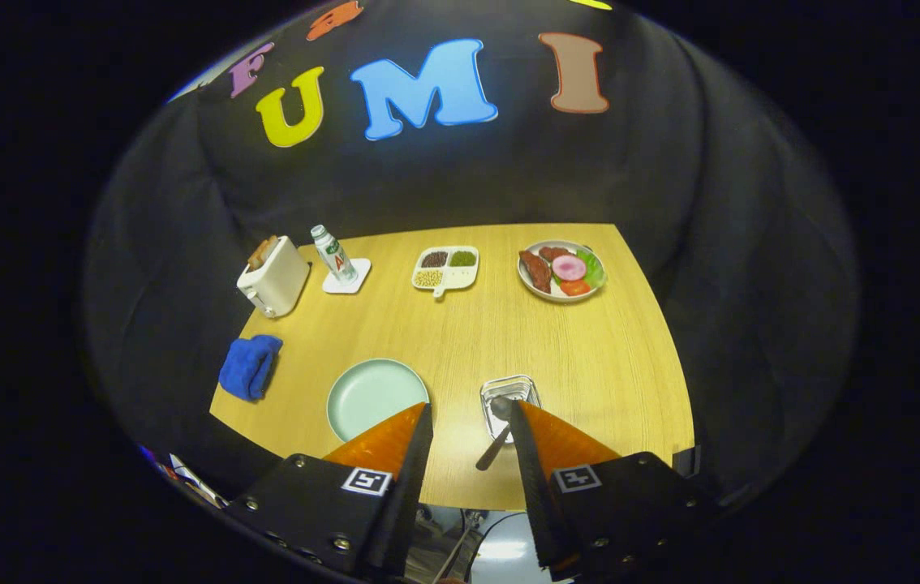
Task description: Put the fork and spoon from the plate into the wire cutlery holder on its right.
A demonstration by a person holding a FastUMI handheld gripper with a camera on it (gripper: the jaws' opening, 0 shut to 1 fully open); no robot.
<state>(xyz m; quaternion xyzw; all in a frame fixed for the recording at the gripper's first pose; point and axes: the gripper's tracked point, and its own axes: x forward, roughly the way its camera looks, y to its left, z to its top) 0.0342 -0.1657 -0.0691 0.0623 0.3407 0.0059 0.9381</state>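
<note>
Gripper (470,418) spread wide, empty; metal spoon (497,434) already leaned in clear wire cutlery holder (510,396) just ahead, pale green round plate (375,395) bare.

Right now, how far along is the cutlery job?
Done: plate is bare. The spoon has its bowl in the wire cutlery holder, with the handle leaning out. In hand: nothing, as the claw is open around that handle. Left: I cannot tell where the fork is, so check it.
</note>
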